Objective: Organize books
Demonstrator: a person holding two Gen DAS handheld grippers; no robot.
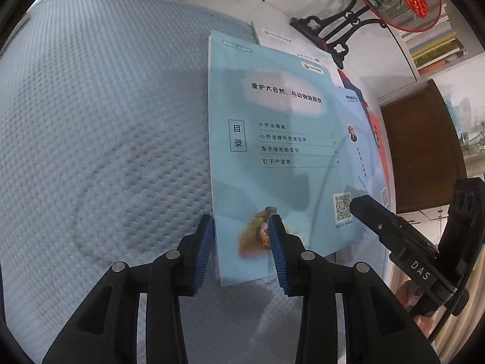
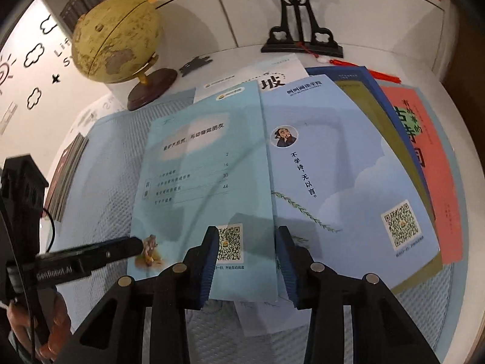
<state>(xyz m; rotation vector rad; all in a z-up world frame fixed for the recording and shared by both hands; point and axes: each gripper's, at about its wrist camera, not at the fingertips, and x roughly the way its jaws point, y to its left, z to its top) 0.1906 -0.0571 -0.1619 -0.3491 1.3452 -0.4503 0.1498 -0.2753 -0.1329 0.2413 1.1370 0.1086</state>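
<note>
Left wrist view: pale blue thin book (image 1: 282, 151) lying flat on a light blue quilted mat (image 1: 106, 121), filling the centre and right of the frame. Cover printed with a white cloud bearing black Chinese characters, a boxed contents list beneath, a QR code at lower right and a small figure on an orange patch at the lower edge. Left gripper (image 1: 241, 254) at bottom centre, black with blue ribbed pads, jaws partly apart and straddling the lower left corner of that book; whether the pads press on the cover cannot be told. Right gripper (image 1: 394, 227) reaching in from the lower right edge, tip near the QR code.

Right wrist view: same pale blue book (image 2: 200, 182) at centre left, overlapping a second blue book (image 2: 333, 182) at centre right with a cartoon bearded portrait, vertical characters, a green sprig and a QR code. Further right, fanned beneath: an olive book (image 2: 391, 157), a dark blue book (image 2: 348, 75) and a red-orange book (image 2: 424, 157). Right gripper (image 2: 248, 261) at bottom centre, jaws partly apart astride the pale blue book's right edge, grip uncertain. Globe (image 2: 116, 39) on a wooden base at upper left; black ornate stand (image 2: 300, 30) at top centre.
</note>
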